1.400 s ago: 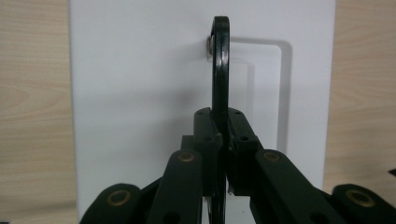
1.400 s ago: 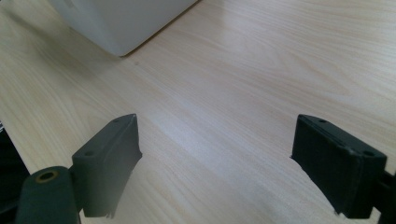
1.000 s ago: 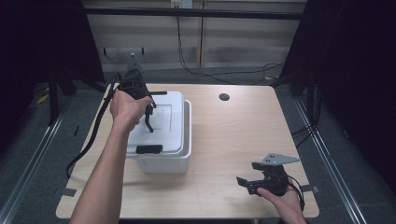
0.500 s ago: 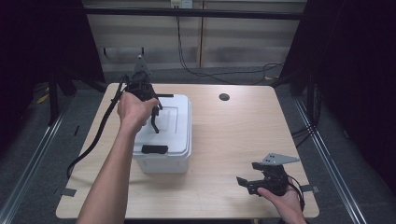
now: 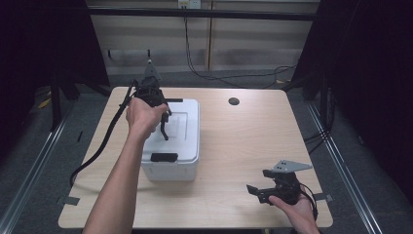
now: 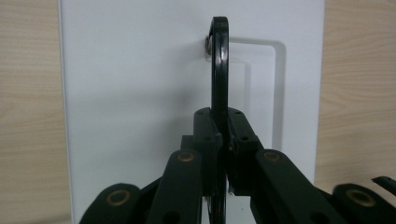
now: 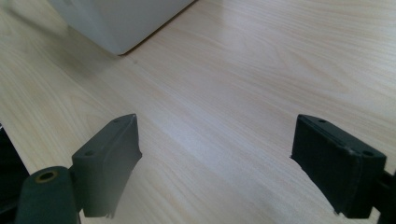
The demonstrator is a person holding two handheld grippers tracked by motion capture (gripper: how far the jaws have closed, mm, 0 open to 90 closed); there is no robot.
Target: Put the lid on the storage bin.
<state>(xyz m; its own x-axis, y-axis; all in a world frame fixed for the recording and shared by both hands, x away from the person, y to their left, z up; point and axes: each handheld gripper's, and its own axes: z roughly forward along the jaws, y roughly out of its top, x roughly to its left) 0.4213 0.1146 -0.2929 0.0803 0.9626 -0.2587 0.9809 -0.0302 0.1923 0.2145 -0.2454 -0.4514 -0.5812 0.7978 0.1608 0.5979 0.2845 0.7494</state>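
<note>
A white lidded box (image 5: 181,146) stands on the left half of the table. Its thin black carry handle (image 5: 165,128) is swung up off the lid. My left gripper (image 5: 157,108) hovers over the box's far end, shut on that handle. In the left gripper view the handle (image 6: 219,60) runs up between the closed jaws, pivoting at the white lid (image 6: 140,93). My right gripper (image 5: 258,191) rests low at the front right of the table, open. In the right gripper view its fingers (image 7: 109,158) stand wide apart over bare wood, with the box corner (image 7: 121,18) ahead.
A black latch (image 5: 163,157) sits on the box's near edge. The wooden table (image 5: 253,141) has a round dark hole (image 5: 234,101) at the back. The left gripper's cable (image 5: 97,151) trails off the left edge. Dark floor surrounds the table.
My left gripper has lifted and shifted a little to the right over the box, keeping hold of the handle. The right gripper has stayed put.
</note>
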